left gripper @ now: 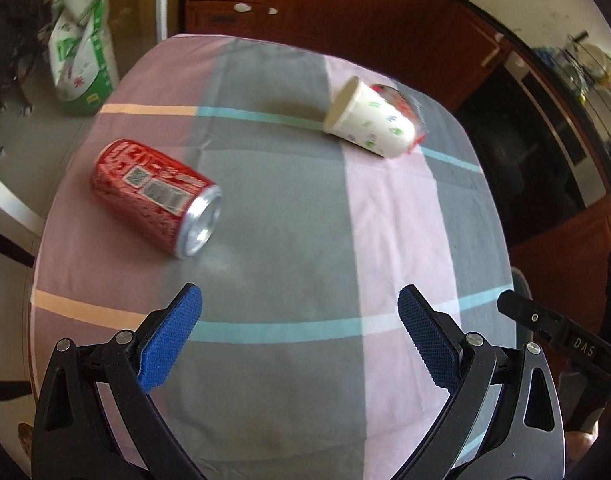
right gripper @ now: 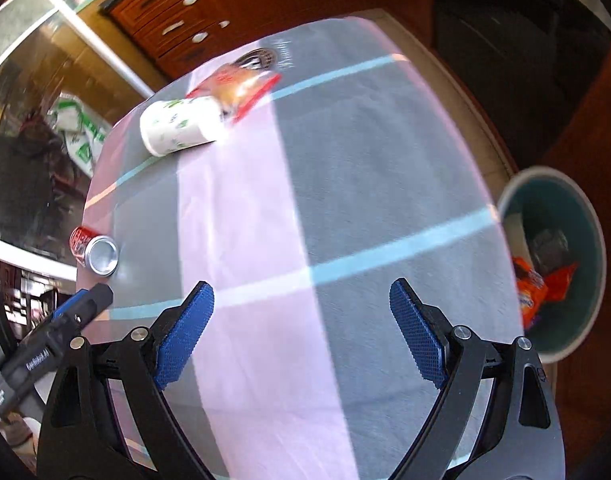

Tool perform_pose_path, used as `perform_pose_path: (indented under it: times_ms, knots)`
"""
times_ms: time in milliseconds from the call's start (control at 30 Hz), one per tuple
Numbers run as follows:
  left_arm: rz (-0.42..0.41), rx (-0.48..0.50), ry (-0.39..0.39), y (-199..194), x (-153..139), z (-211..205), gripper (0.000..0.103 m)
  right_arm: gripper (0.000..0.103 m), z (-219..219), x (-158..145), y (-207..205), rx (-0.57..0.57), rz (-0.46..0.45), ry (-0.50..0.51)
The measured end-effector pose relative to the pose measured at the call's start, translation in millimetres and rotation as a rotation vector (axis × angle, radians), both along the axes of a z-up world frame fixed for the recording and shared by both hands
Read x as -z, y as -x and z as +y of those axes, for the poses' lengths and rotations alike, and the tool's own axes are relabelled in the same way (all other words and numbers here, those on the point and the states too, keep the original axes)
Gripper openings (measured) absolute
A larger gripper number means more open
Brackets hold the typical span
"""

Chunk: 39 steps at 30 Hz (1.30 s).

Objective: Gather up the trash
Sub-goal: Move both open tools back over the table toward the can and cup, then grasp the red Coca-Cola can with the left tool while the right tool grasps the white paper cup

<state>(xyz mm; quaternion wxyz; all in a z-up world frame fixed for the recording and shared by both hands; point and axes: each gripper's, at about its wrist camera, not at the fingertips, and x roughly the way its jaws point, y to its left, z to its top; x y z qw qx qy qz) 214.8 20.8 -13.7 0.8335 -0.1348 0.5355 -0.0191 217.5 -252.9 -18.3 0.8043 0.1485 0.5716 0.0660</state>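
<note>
A red soda can [left gripper: 155, 196] lies on its side on the left of the checked tablecloth [left gripper: 305, 240]; it also shows in the right wrist view [right gripper: 93, 251]. A white paper cup [left gripper: 369, 120] lies on its side at the far right, on a red snack wrapper [left gripper: 405, 100]; cup [right gripper: 177, 128] and wrapper [right gripper: 237, 86] show in the right wrist view too. My left gripper [left gripper: 299, 300] is open and empty above the table, right of the can. My right gripper [right gripper: 301, 300] is open and empty above the near table. A teal bin [right gripper: 553, 264] holding orange wrappers stands right of the table.
A round dark lid [right gripper: 259, 58] lies at the far table edge beyond the wrapper. A green and white bag [left gripper: 81, 60] stands on the floor far left. Wooden cabinets [left gripper: 325, 8] stand behind the table. The other gripper's body [left gripper: 561, 340] shows at right.
</note>
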Motion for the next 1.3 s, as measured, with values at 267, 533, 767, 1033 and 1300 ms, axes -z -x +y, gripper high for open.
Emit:
perform_pose_path:
  times_ms: [267, 533, 767, 1033, 1300]
  knots:
    - [0.021, -0.186, 0.045, -21.9, 4.0, 79.3, 0.098, 0.086, 78.6, -6.8, -55.4, -0.203, -0.050, 0.126]
    - [0.070, -0.258, 0.073, -37.8, 26.4, 104.7, 0.099, 0.086, 134.0, -10.3, -120.5, -0.394, -0.142, 0.278]
    - [0.075, -0.286, 0.061, -50.2, 34.0, 109.7, 0.099, 0.086, 172.1, -4.9, -166.0, -0.557, -0.187, 0.385]
    - [0.098, -0.296, 0.022, -66.6, 47.0, 109.5, 0.099, 0.085, 184.5, 24.3, -179.2, -0.591, -0.178, 0.423]
    - [0.049, -0.266, -0.067, -74.3, 47.7, 101.1, 0.079, 0.080, 185.1, 21.2, -161.7, -0.562, -0.223, 0.458]
